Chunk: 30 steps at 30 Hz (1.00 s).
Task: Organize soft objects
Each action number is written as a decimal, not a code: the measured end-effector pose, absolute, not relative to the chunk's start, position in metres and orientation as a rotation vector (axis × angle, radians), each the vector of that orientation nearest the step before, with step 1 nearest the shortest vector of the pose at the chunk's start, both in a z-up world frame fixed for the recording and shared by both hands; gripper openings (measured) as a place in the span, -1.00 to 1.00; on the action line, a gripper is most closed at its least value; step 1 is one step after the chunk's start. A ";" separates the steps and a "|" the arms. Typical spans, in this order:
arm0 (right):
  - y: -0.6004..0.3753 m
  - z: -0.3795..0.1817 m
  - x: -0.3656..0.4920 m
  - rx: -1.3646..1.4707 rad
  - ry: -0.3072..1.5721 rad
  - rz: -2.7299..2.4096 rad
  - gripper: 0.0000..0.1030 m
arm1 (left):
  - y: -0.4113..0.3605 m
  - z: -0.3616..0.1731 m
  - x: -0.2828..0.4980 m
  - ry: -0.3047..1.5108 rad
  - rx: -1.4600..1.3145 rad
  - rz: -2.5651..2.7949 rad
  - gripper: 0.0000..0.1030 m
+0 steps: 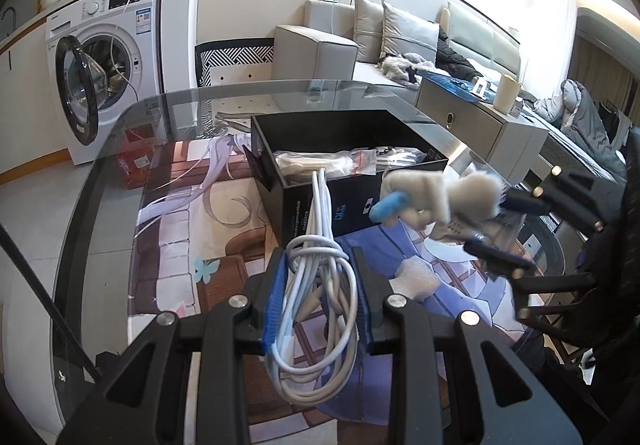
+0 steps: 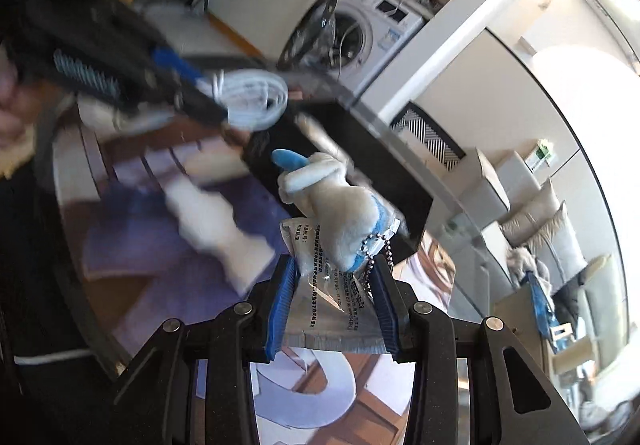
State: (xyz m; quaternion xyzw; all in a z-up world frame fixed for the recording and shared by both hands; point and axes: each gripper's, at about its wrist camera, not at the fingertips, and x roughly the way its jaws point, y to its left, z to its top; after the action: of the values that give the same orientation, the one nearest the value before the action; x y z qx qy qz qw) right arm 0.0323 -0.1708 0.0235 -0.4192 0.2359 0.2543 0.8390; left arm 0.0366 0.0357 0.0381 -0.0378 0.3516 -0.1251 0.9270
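Observation:
My left gripper point(image 1: 318, 261) is shut on a coiled white cable point(image 1: 320, 297) and holds it above the glass table, just in front of the open black box point(image 1: 320, 133). My right gripper point(image 2: 334, 277) is shut on a clear printed bag point(image 2: 340, 309) that holds a white plush toy point(image 2: 340, 205) with blue parts. In the left wrist view the plush toy point(image 1: 440, 197) and right gripper point(image 1: 500, 233) hang at the right of the box. In the right wrist view the cable point(image 2: 252, 101) shows at the upper left.
The box holds bagged items point(image 1: 332, 163). A white foam piece point(image 1: 414, 277) lies on the printed mat point(image 1: 192, 229) on the glass table point(image 1: 168, 105). A washing machine point(image 1: 108, 61) stands far left, a sofa point(image 1: 400, 41) and low cabinet point(image 1: 472, 125) behind.

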 end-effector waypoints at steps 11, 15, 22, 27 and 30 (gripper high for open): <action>-0.179 0.030 0.029 -0.785 0.515 0.637 -0.25 | 0.034 0.032 0.040 0.738 -0.072 -0.260 -0.44; -0.179 0.032 0.028 -0.770 0.518 0.659 -0.25 | 0.032 0.033 0.041 0.741 -0.056 -0.252 -0.18; -0.175 0.033 0.023 -0.766 0.516 0.701 -0.25 | 0.030 0.039 0.037 0.704 -0.059 -0.286 0.72; -0.174 0.031 0.020 -0.770 0.517 0.744 -0.25 | 0.030 0.041 0.036 0.678 -0.071 -0.339 0.76; -0.172 0.030 0.016 -0.779 0.518 0.773 -0.25 | 0.029 0.039 0.038 0.688 -0.084 -0.370 0.78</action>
State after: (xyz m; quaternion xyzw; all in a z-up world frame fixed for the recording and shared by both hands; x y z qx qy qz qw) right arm 0.0163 -0.1719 0.0296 -0.3662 0.2432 0.3634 0.8214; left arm 0.0378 0.0291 0.0386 -0.0411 0.3353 -0.1802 0.9238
